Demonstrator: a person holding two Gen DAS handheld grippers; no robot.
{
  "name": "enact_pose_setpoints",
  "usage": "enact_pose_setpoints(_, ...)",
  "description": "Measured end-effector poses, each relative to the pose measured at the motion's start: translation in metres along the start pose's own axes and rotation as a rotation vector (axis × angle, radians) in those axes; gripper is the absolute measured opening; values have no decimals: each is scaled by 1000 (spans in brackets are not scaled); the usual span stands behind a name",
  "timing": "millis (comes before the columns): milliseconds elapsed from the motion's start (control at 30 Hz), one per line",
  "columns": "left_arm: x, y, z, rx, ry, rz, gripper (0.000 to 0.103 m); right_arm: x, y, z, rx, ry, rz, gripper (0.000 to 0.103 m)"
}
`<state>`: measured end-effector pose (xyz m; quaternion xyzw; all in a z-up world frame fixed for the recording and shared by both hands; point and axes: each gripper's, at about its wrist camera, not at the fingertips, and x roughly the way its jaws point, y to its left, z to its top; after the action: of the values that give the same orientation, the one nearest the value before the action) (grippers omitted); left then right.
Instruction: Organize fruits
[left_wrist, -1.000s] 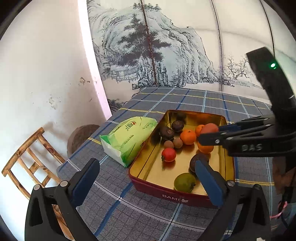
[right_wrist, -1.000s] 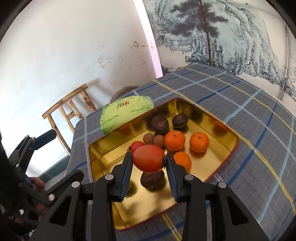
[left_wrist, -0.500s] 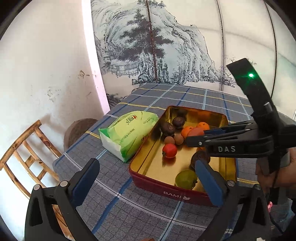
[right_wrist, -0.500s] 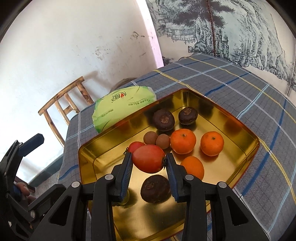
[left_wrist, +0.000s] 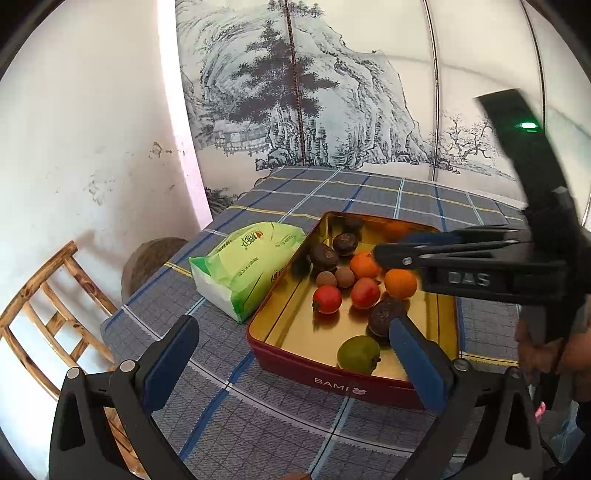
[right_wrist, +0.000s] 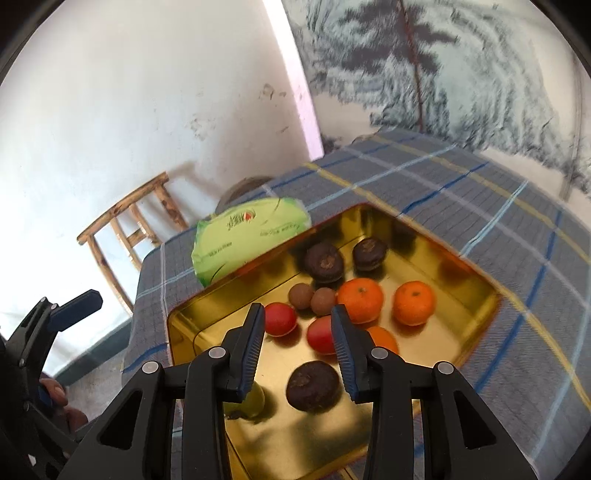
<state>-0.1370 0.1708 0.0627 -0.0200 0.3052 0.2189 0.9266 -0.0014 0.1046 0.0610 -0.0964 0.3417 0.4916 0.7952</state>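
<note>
A red tin with a gold inside (left_wrist: 332, 380) (right_wrist: 476, 273) sits on the plaid tablecloth and holds several fruits. A red-orange fruit (left_wrist: 365, 292) (right_wrist: 320, 335) lies in the tin beside a red tomato (left_wrist: 327, 299) (right_wrist: 280, 319), oranges (right_wrist: 360, 300), dark round fruits (right_wrist: 313, 386) and a green fruit (left_wrist: 358, 354). My right gripper (right_wrist: 298, 334) is open and empty, just above the red-orange fruit; it shows from the side in the left wrist view (left_wrist: 380, 253). My left gripper (left_wrist: 291, 354) is open and empty, in front of the tin.
A green pack of tissues (left_wrist: 243, 262) (right_wrist: 247, 232) lies against the tin's left side. A wooden chair (left_wrist: 48, 306) (right_wrist: 129, 221) stands by the white wall, left of the table. A painted landscape screen (left_wrist: 314, 103) stands behind the table.
My right gripper opened and let go of the red-orange fruit, which now lies in the tin beside the tomato. The gripper has lifted and tilted back. My left gripper stayed open, nearly still.
</note>
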Motion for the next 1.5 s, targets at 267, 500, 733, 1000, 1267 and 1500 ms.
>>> enact_pose_setpoints(267,-21,-7,9,-4,-43,0,103,-98,19,-26,-94,-320,-244,93)
enact_pose_setpoints(500,-49,-14,22,-32,-108,16,103,-152,35,-47,-139,-478,-380,103)
enact_pose_setpoints(733,-82,-23,33,-45,-174,26,103,-183,40,-59,-124,-529,-389,103)
enact_pose_setpoints(1000,-106,-31,38,-51,-211,22,103,-210,49,-70,-137,-565,-400,103)
enact_pose_setpoints(1267,-117,-38,39,-52,-230,17,103,-224,55,-76,-145,-586,-420,103)
enact_pose_setpoints(1500,-119,-40,39,-50,-229,10,103,-227,59,-78,-154,-586,-425,103)
